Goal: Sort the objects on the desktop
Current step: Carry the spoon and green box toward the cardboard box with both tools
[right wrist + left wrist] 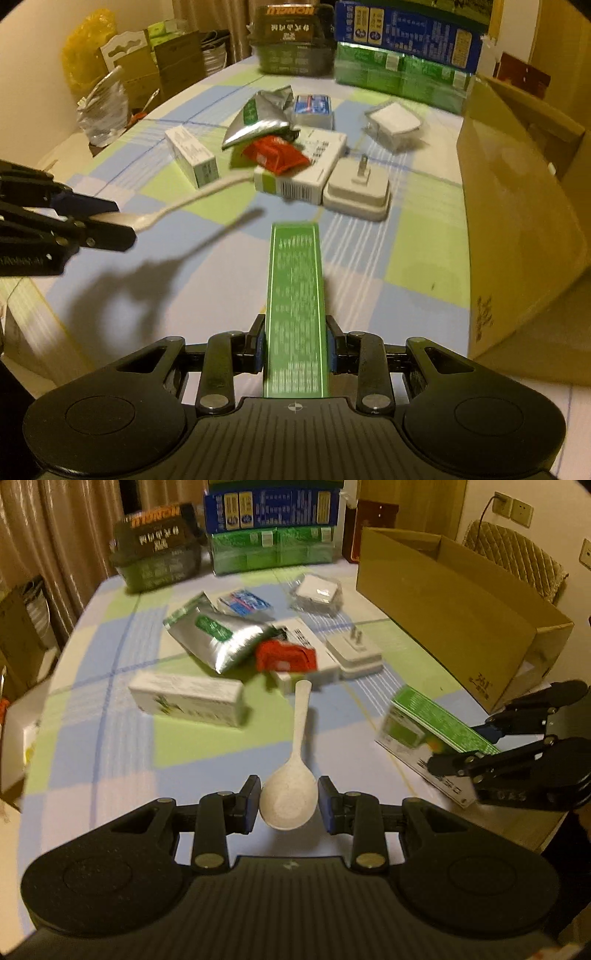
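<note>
Warm, yellowish indoor light, fairly dim, tints both views. It falls from above, casting a soft dark shadow of the left gripper (110, 225) and its white spoon (192, 201) onto the counter (369, 295). Motion blur smears the far boxes and the print on the green box (295, 295). Fisheye distortion bends the counter edges, and the corners vignette to black.

Two wrist views, shared cluttered table (110, 775)
</note>
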The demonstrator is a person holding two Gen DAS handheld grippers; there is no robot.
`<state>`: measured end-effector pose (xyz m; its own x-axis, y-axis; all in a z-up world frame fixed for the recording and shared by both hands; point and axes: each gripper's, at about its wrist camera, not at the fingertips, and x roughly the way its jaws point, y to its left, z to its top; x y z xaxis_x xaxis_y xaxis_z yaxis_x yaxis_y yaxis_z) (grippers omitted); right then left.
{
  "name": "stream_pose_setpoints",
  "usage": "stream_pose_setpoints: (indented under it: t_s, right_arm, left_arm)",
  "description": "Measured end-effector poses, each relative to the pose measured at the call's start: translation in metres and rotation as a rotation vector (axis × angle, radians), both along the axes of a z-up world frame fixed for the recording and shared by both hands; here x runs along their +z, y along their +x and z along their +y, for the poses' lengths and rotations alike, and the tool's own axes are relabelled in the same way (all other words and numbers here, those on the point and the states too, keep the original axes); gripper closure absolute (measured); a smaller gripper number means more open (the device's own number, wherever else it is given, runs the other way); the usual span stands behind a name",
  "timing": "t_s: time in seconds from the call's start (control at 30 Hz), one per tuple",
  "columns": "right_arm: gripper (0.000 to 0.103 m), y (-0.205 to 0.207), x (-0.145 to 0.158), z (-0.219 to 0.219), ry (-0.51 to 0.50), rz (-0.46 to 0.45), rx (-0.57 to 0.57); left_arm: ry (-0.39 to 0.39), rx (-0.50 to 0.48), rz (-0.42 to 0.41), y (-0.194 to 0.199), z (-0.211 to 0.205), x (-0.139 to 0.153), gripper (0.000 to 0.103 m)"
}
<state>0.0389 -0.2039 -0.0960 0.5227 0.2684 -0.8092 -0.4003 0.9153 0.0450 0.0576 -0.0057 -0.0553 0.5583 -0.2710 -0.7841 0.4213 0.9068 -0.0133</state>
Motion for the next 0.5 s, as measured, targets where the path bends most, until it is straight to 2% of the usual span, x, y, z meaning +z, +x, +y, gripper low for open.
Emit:
stream_pose_setpoints:
  t_s: [0.17, 0.5]
  right_arm:
    - [0.073, 0.001, -0.009, -0.005, 0.028, 0.002, -0.005]
    - [0.07, 0.009, -0.011, -0.006, 0.052, 0.002, -0.005]
  left_arm:
    - [-0.033, 0.038, 0.03, -0.003, -0.005, -0.017, 0.075]
    - [-0.039, 0.05, 0.058, 0.0, -0.015, -0.042, 0.073]
